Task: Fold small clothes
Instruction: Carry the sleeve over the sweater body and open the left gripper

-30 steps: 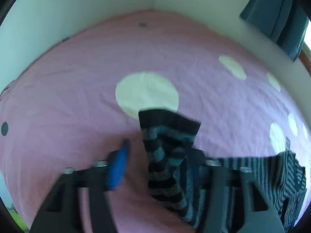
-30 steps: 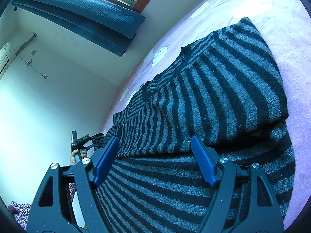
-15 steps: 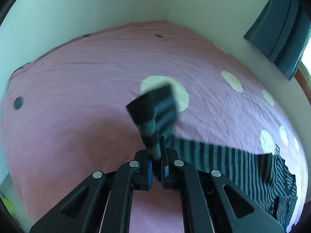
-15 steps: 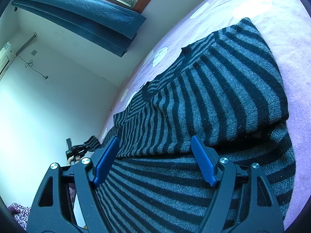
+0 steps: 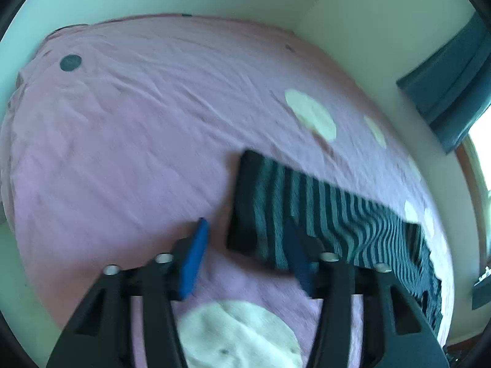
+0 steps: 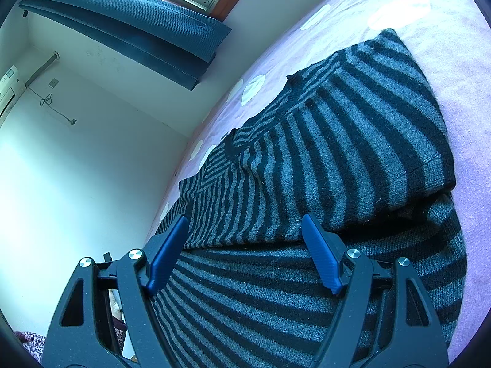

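- Striped grey-and-black knit, a small sweater [image 6: 322,159], lies on the pink bed sheet [image 5: 138,128] with pale dots, near the wall with the blue curtain [image 6: 129,30].
- On the right-hand view one part of the sweater is already laid over the body: a doubled layer with a thick rolled edge sits on top of the flat lower panel, so I judge that at least one fold is made.
- On the left-hand view a sleeve [image 5: 307,202] is stretched out flat over the sheet, its dark cuff end pointing left; it looks not yet brought in over the body.
- By my reading, the sleeve on this side and the last fold of the body are left to do; the task is partway along.
- Left tongs [image 5: 245,254]: wide apart and holding nothing. The left blue pad is over bare sheet, the right pad over the sleeve near the cuff; blur keeps me from telling whether it touches the cloth.
- Right tongs [image 6: 245,251]: wide apart, empty, low over the sweater where the folded layer meets the flat panel. Whether the fingertips [image 6: 167,254] press on the knit I cannot tell.
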The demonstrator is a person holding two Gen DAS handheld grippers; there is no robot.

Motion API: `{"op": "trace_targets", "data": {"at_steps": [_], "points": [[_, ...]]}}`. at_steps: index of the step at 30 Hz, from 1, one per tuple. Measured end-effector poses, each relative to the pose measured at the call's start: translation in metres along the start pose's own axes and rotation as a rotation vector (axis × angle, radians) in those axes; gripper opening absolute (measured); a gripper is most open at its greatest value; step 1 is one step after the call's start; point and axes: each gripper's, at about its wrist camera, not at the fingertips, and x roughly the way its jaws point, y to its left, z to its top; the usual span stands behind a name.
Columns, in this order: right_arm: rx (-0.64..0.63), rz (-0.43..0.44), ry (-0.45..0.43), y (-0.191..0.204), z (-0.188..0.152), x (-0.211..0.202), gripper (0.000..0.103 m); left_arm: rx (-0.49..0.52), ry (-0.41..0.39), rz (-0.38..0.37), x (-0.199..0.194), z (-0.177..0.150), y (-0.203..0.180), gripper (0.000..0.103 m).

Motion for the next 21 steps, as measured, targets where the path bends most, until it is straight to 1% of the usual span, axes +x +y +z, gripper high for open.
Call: {"op": "trace_targets", "data": {"at_steps": [3, 7, 9, 10, 13, 15, 18, 21], "points": [[-0.002, -0.001, 0.001, 0.000, 0.001, -0.001, 0.076, 0.026, 0.001, -0.034, 0.002, 0.010, 0.004, 0.059], [-0.004, -0.002, 0.002, 0.000, 0.002, -0.001, 0.076, 0.048, 0.052, -0.066, 0.020, 0.017, 0.002, 0.059], [-0.005, -0.001, 0.002, 0.000, 0.002, -0.002, 0.076, 0.058, 0.061, -0.085, 0.027, 0.020, -0.001, 0.059], [-0.005, -0.001, 0.002, 0.000, 0.002, -0.002, 0.076, 0.058, 0.069, -0.106, 0.030, 0.022, -0.001, 0.059], [-0.005, -0.001, 0.002, 0.000, 0.002, -0.002, 0.076, 0.031, 0.094, -0.149, 0.036, 0.026, -0.001, 0.059], [-0.005, -0.001, 0.002, 0.000, 0.001, -0.001, 0.076, 0.013, 0.131, -0.202, 0.036, 0.025, 0.001, 0.059], [-0.005, 0.000, 0.001, 0.000, 0.002, -0.002, 0.076, -0.009, 0.178, -0.249, 0.030, 0.020, 0.010, 0.059], [-0.007, -0.002, 0.002, 0.000, 0.002, -0.002, 0.076, -0.067, 0.211, -0.304, 0.025, 0.015, 0.023, 0.059]]}}
